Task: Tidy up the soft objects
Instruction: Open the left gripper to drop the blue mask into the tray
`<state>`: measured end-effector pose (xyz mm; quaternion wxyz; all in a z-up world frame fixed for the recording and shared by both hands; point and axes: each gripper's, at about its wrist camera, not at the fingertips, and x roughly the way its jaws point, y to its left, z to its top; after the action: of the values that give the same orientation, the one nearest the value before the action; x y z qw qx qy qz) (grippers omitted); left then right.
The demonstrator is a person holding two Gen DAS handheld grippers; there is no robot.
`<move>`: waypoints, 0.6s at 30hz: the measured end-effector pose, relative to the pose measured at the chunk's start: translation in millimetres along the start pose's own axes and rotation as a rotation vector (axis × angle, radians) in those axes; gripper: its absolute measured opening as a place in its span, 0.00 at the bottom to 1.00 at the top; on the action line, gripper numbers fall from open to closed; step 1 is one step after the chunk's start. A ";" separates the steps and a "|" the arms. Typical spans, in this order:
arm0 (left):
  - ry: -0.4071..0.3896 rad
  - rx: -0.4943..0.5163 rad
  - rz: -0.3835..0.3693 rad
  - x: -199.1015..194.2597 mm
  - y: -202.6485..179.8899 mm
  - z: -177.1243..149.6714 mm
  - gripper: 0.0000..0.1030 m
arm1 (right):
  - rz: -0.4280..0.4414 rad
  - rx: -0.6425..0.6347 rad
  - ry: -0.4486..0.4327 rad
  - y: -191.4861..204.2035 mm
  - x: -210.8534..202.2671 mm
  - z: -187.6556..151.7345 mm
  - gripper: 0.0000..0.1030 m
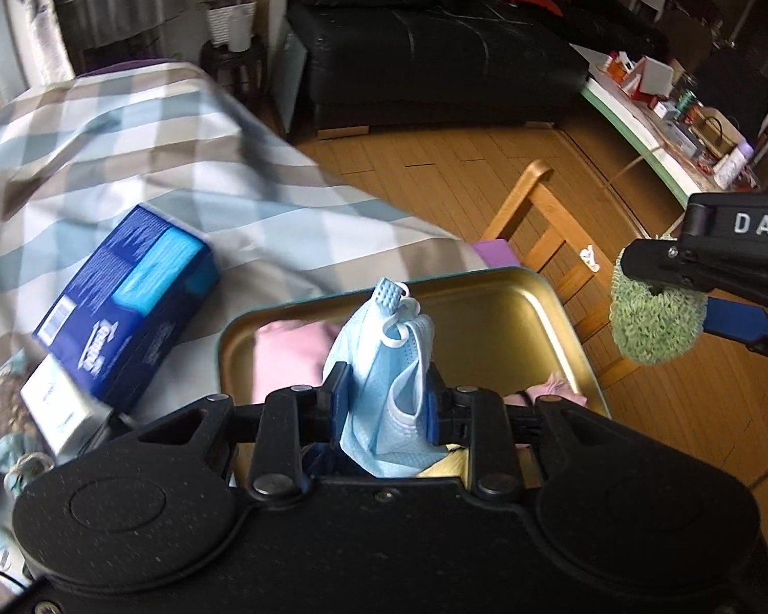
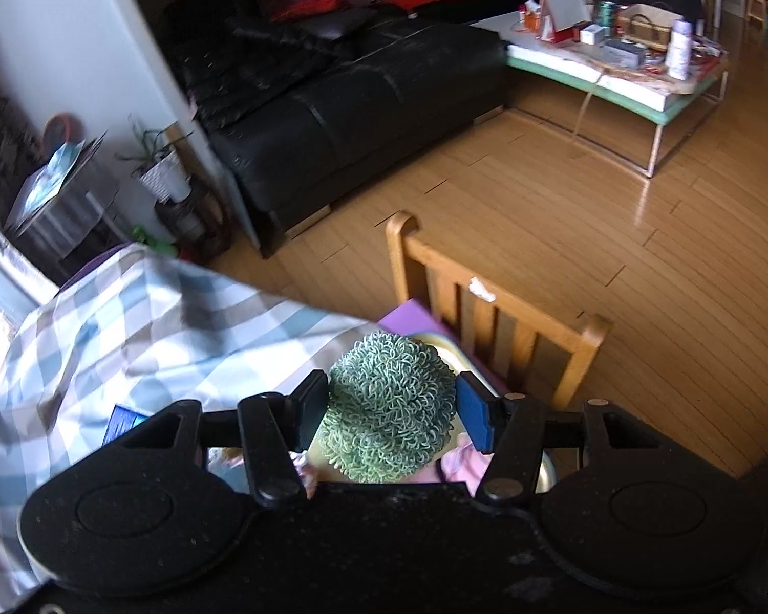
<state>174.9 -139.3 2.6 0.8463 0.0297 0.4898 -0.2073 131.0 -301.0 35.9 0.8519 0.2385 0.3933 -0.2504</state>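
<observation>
The blue box (image 1: 128, 302) is motion-blurred, its print seemingly unreadable, near corner hidden.

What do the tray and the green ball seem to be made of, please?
Tray: probably metal, a tin, with a glossy gold finish that mirrors the light along its rolled rim. Green ball: looks like looped yarn or chenille, matte and fuzzy with curly loops all over.

Tin tray (image 1: 553, 317) was gold metal, smooth, satin sheen. Face mask (image 1: 384, 384) was thin nonwoven cloth, finely dimpled. Green scrubber (image 2: 389, 409) was rough looped yarn. Tablecloth (image 1: 128, 153) was smooth checked fabric. Tissue box (image 1: 128, 307) was glossy printed card. Floor (image 2: 589, 230) was shiny wood.
</observation>
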 end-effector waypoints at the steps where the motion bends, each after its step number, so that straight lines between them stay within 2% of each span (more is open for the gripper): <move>1: -0.001 0.005 0.000 3.9 -4.5 3.0 0.27 | -0.003 0.006 0.001 -1.7 0.6 1.3 0.53; 2: -0.002 0.006 -0.003 6.9 -7.5 5.5 0.27 | -0.003 0.010 0.004 -2.7 1.5 1.7 0.53; 3: -0.002 0.004 -0.010 9.6 -9.5 7.9 0.32 | -0.003 0.013 0.007 -3.2 2.7 1.9 0.53; 4: 0.005 -0.003 -0.017 11.7 -11.0 10.5 0.41 | -0.004 0.014 0.010 -3.9 3.3 2.2 0.53; 7: -0.013 -0.023 -0.007 9.7 -9.6 10.4 0.51 | -0.005 0.011 0.011 -3.3 6.3 2.4 0.53; 18: -0.019 -0.019 0.091 -5.5 29.5 -23.9 0.53 | 0.008 -0.102 0.043 13.3 32.9 -3.1 0.53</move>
<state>164.2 -104.6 -9.7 0.8598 0.0418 0.4817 -0.1641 156.1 -296.9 10.9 0.8551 0.2018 0.4230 -0.2215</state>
